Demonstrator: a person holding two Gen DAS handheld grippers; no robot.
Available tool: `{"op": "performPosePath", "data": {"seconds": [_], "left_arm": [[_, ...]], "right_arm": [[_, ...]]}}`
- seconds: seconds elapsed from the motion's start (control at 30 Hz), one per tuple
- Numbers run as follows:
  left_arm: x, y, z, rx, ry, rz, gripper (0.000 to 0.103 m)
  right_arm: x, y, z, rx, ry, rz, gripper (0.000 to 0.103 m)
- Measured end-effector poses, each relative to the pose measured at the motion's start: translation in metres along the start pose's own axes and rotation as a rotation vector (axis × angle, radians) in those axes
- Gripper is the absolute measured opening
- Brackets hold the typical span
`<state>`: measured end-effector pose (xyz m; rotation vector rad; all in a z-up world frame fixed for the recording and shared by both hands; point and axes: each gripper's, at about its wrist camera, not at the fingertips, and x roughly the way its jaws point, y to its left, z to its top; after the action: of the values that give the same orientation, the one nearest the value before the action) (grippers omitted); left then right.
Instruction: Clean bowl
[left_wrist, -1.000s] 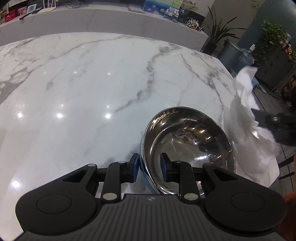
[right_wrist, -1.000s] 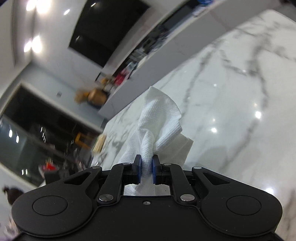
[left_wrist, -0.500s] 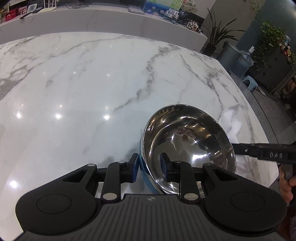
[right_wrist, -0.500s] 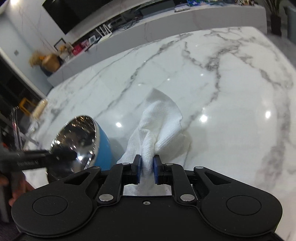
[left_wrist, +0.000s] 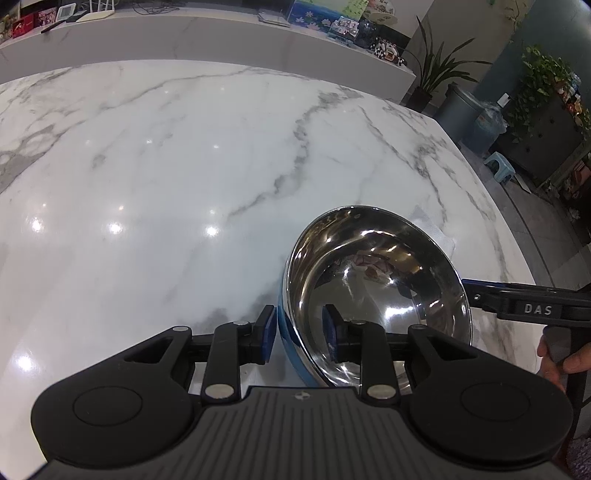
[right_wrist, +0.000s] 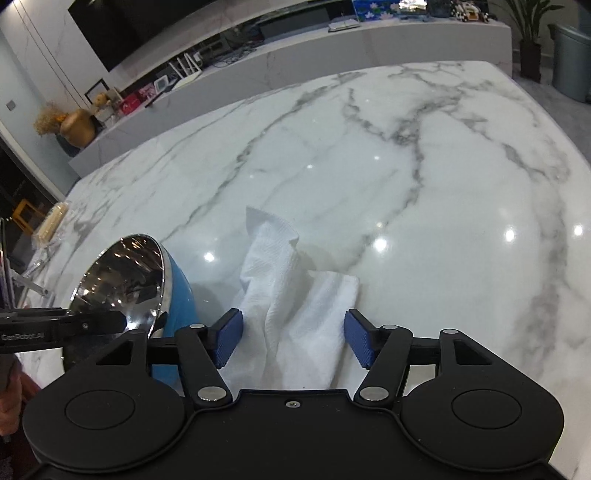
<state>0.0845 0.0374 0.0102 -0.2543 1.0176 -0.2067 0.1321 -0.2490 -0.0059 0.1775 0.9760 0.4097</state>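
**Letting go of the paper towel beside the tilted bowl**

The bowl (left_wrist: 376, 291), steel inside and blue outside, stands tipped on its side near the desk's right front corner, its mouth turned toward the left wrist camera. The left tongs (left_wrist: 299, 336) straddle its near rim, one blue pad on the blue outer wall and the other against the polished inside, narrowly parted and clamped on the rim; that grip is what props the bowl up.

Just right of the bowl, the crumpled white paper towel (right_wrist: 295, 317) lies on the marble desk (right_wrist: 424, 184). The right tongs (right_wrist: 291, 341) are opening around it: the towel sits between the pads, but neither pad presses on it, so it looks released.

The step in hand seems to be putting the towel down. To do it well:
- Let the jaws spread fully before lifting away, so no fold snags a pad and drags.
- Draw the right tongs back and up, away from the bowl, to avoid knocking its blue wall.
- Keep the left grip firm and level; on a glossy desk a tilted bowl could slide or roll once nudged.

Count: one bowl, one paper towel, two tongs, and part of one hand (left_wrist: 554, 360) behind the right tongs.
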Motion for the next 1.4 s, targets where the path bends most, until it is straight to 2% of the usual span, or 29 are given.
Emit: {"op": "performPosePath", "data": {"seconds": [0.17, 0.4, 0.6, 0.73, 0.9, 1.07, 1.27, 1.4], "left_arm": [[0.002, 0.0, 0.0, 0.004, 0.008, 0.005, 0.026], [0.003, -0.001, 0.0, 0.004, 0.011, 0.01, 0.026], [0.003, -0.001, -0.001, 0.004, 0.01, 0.01, 0.026], [0.003, 0.0, -0.001, 0.006, 0.011, 0.007, 0.026], [0.003, 0.0, -0.001, 0.008, 0.012, 0.007, 0.026], [0.003, 0.0, 0.0, 0.006, 0.012, 0.005, 0.026], [0.001, 0.0, 0.0, 0.001, 0.004, -0.009, 0.026], [0.001, -0.002, 0.0, 0.009, 0.003, -0.027, 0.026]], "right_arm": [[0.006, 0.011, -0.001, -0.031, 0.002, -0.028, 0.07], [0.009, 0.022, -0.006, -0.108, -0.01, -0.066, 0.069], [0.009, 0.029, -0.008, -0.181, -0.006, -0.075, 0.055], [0.01, 0.034, -0.009, -0.216, 0.002, -0.051, 0.031], [0.01, 0.035, -0.009, -0.213, 0.009, -0.032, 0.022], [0.004, 0.017, -0.003, -0.069, 0.003, 0.044, 0.02], [-0.01, -0.034, 0.003, 0.306, -0.054, 0.292, 0.02], [-0.011, -0.052, 0.002, 0.456, -0.067, 0.436, 0.02]]}}
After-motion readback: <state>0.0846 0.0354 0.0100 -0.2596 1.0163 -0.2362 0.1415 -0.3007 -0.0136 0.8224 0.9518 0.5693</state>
